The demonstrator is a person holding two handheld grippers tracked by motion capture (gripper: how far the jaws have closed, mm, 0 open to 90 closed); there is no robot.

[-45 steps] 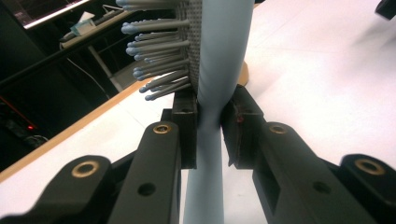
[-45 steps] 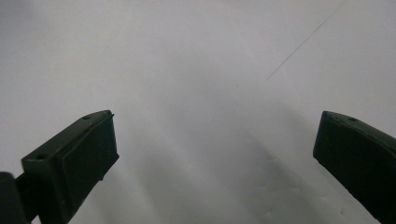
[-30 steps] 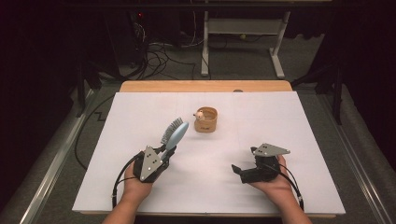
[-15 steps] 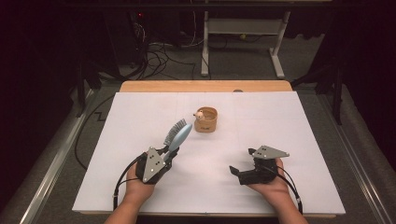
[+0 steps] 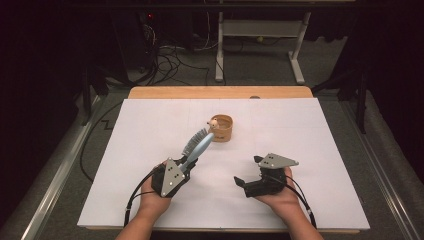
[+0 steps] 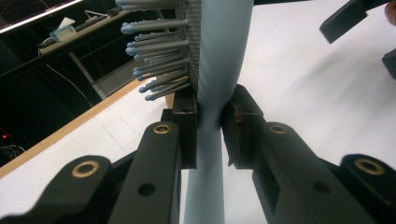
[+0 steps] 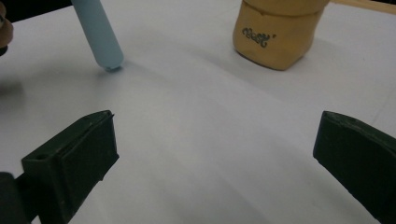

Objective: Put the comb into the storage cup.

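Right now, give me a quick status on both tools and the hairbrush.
Left tool shut on hairbrush handle, brush angled up toward wooden cup. Right tool open, nothing between its jaws. Bare paper between them.

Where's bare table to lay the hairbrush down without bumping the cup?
Bare white table lies right of the tan cup, also along its left edge and between the left gripper and right gripper. Tightest spot: the hairbrush head sits close beside the cup.
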